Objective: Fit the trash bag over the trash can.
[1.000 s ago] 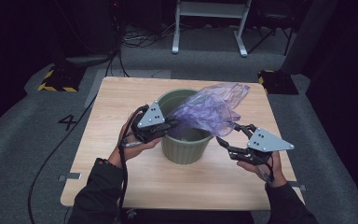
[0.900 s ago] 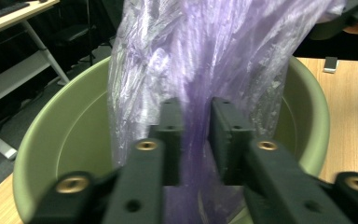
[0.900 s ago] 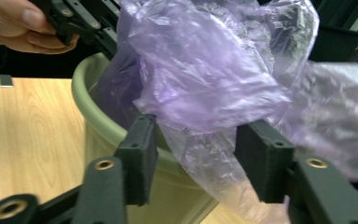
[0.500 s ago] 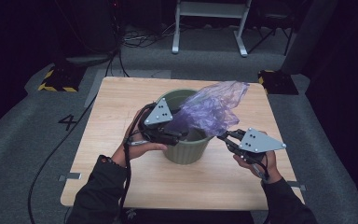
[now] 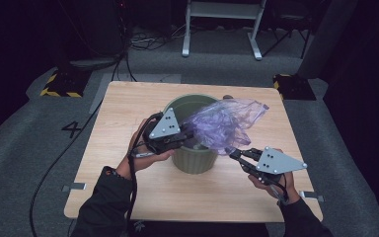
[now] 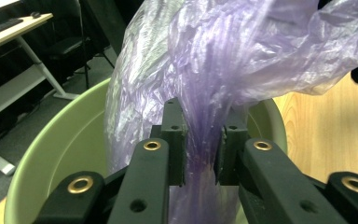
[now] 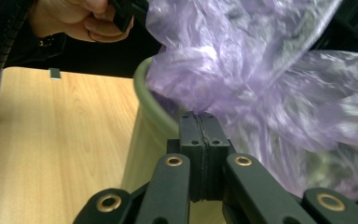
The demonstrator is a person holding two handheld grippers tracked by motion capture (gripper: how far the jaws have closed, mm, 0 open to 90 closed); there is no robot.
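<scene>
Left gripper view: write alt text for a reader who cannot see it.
A crinkled, translucent purple plastic bag hangs over the open mouth of a round pale green plastic bin, and the left gripper has a bunched strand of it between its two black jaws, which have just been closing. A light wooden tabletop shows at right.

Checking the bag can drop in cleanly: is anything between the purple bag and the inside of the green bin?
Nothing visible blocks it. The purple bag hangs over the open green bin, pinched by the left gripper and the right gripper.
</scene>
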